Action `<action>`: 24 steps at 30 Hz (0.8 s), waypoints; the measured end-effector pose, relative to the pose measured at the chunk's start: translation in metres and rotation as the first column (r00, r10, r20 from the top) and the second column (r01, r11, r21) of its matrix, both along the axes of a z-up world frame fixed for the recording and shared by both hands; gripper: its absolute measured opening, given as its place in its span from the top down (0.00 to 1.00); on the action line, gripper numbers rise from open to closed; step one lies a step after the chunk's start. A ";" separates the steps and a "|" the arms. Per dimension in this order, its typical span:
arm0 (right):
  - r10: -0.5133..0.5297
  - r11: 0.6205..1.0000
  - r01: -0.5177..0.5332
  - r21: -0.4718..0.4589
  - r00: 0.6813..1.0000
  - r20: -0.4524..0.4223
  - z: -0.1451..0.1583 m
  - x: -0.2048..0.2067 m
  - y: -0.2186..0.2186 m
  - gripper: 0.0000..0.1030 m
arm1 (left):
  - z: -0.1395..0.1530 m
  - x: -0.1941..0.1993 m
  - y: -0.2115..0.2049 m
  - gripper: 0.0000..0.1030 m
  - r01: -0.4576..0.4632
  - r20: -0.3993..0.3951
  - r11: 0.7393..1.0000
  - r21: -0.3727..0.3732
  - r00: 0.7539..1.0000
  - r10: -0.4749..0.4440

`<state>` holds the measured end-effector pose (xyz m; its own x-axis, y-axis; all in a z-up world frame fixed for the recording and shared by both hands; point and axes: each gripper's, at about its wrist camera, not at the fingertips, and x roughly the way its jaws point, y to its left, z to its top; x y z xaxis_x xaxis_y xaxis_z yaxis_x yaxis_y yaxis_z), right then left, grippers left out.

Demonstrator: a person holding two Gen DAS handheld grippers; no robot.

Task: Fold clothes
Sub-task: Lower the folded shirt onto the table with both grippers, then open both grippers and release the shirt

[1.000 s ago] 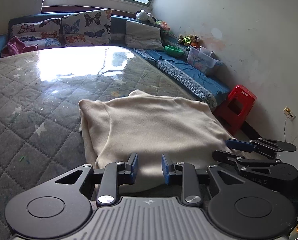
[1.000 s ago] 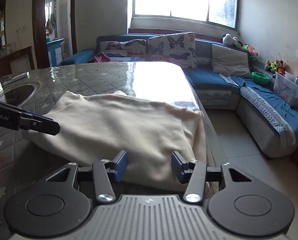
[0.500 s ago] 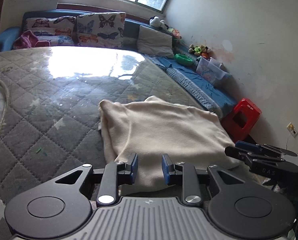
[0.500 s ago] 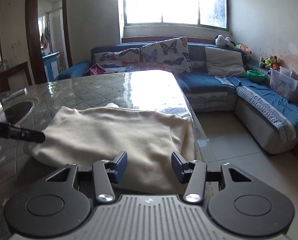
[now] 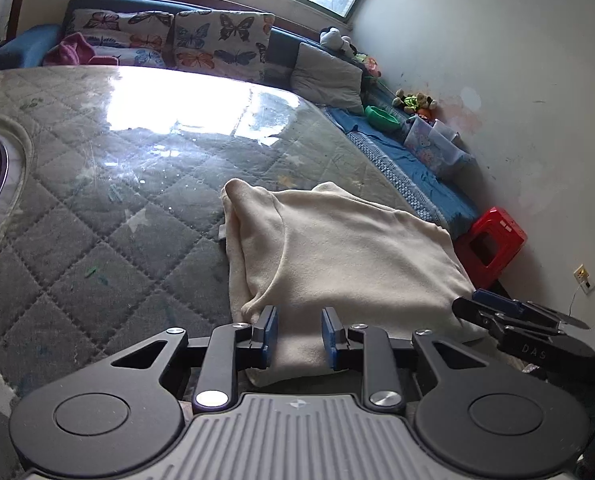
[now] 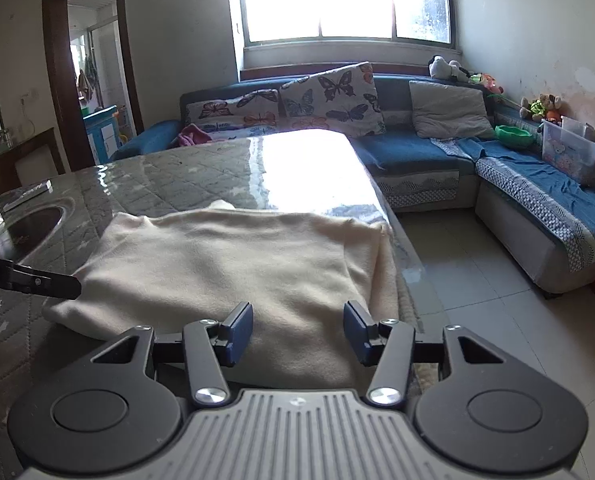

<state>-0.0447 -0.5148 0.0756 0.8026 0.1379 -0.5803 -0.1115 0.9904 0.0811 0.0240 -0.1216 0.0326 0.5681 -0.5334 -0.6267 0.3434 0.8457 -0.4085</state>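
A cream garment (image 6: 233, 264) is seen folded flat on the quilted tabletop (image 6: 169, 176), its right edge at the table's rim. The right gripper (image 6: 297, 330) is held above the near hem, jaws spread apart (nothing between them). The left gripper (image 6: 29, 280) is seen beside the garment's left edge.

Daylight pours in from the window (image 6: 345, 0), which is blown out to near white in the right wrist view. It throws a hard white glare patch across the glossy desk (image 5: 185, 100), washing out the quilted pattern there. The near foreground sits in softer shade, and the cream garment (image 6: 225, 256) shows gentle shadows in its folds. Both views are sharp at centre, with strong fisheye bending and dark vignetted corners.
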 end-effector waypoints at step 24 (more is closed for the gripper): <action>-0.008 0.999 0.008 -0.039 1.000 0.001 0.002 -0.009 0.021 0.25 | 0.010 -0.009 -0.008 0.52 0.006 -0.017 1.000 0.024 1.000 -0.006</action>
